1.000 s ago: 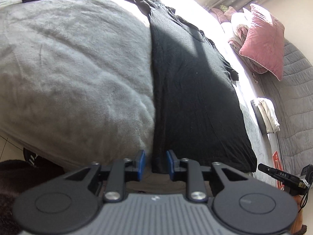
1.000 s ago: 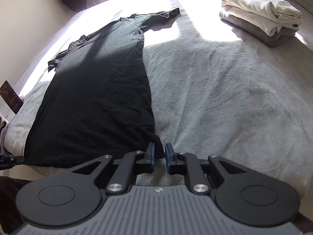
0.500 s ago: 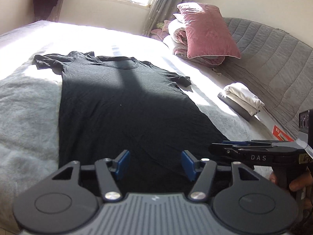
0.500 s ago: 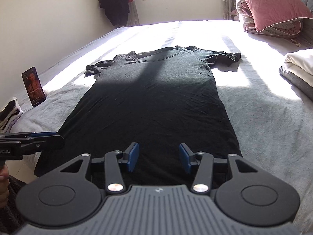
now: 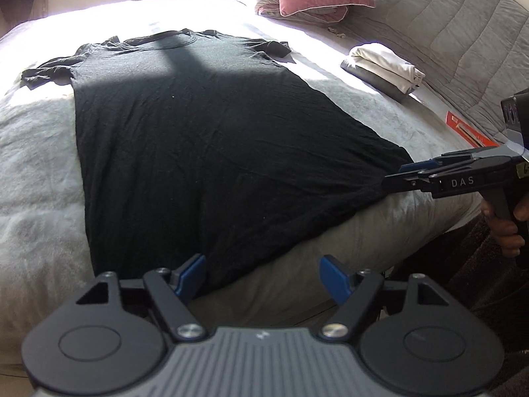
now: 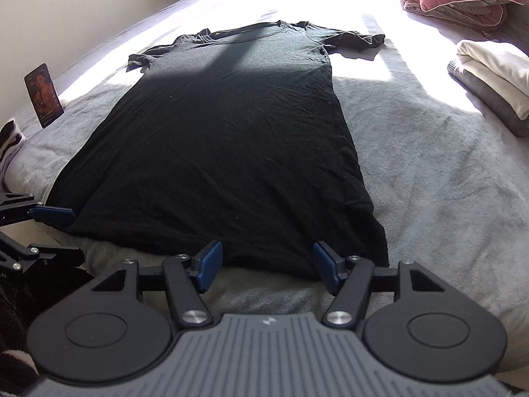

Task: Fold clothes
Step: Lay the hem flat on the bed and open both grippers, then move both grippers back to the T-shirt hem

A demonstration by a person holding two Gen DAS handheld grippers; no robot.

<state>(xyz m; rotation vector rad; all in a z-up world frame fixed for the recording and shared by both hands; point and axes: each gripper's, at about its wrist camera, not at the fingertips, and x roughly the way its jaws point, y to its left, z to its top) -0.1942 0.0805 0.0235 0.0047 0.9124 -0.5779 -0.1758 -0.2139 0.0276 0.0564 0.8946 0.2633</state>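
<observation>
Wide bed with a fuzzy grey blanket (image 6: 429, 178), carrying everything. Spread flat along it, neck hole far, hem near and draped just over the near edge: a long black short-sleeved jersey T-shirt (image 6: 231, 139), lightly creased. Off to the right on the blanket, well apart from it, a small folded stack of white and grey garments (image 5: 383, 66).

Left tongs (image 5: 261, 276) apart, just opened further, nothing between the blue pads, hanging over the hem's left corner. Right tongs (image 6: 266, 266) likewise apart, just opened further, straddling the hem near its right corner; in the left view, seen edge-on at that corner, contact impossible to judge.

Probably light, limp and clingy on the plush, no stiffness to hold a line. Best taken at both hem corners, pinching both layers together.
</observation>
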